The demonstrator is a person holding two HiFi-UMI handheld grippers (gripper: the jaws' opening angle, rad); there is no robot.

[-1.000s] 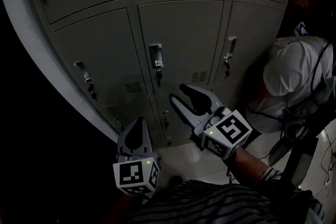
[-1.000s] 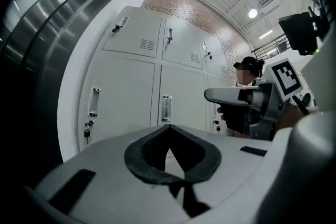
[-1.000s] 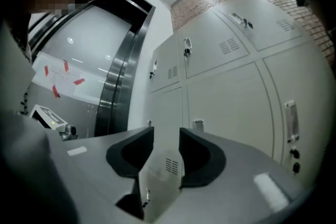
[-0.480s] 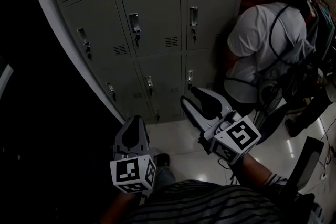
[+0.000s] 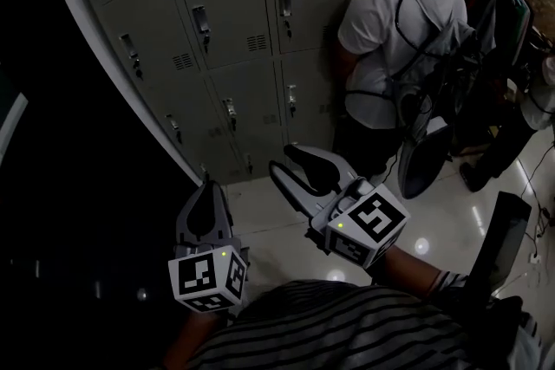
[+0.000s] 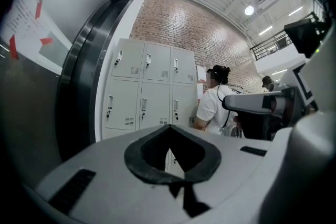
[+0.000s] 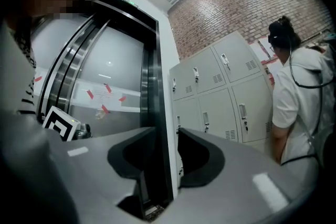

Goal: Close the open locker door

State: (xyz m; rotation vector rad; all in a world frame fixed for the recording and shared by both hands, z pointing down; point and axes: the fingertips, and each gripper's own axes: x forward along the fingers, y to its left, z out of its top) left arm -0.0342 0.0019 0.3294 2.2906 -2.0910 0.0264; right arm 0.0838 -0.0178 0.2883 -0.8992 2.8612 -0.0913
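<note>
Presently the right gripper (image 5: 282, 160) shows empty jaws, partly apart, just closing.

floor (image 5: 251, 205): glossy pale tiles | on it: lockers (image 5: 234, 30), standing person (image 5: 390, 22)

A: What are the lockers (image 5: 225, 22) made of?
B: Painted sheet metal, smooth and matt grey. The floor (image 5: 260, 212) near them is glossy tile that mirrors the lamps.
A: And the far wall (image 6: 210, 34)?
B: Rough brick. The striped shirt (image 5: 347, 334) nearest is cloth, and the frame (image 7: 149, 76) left of the lockers is polished metal.
</note>
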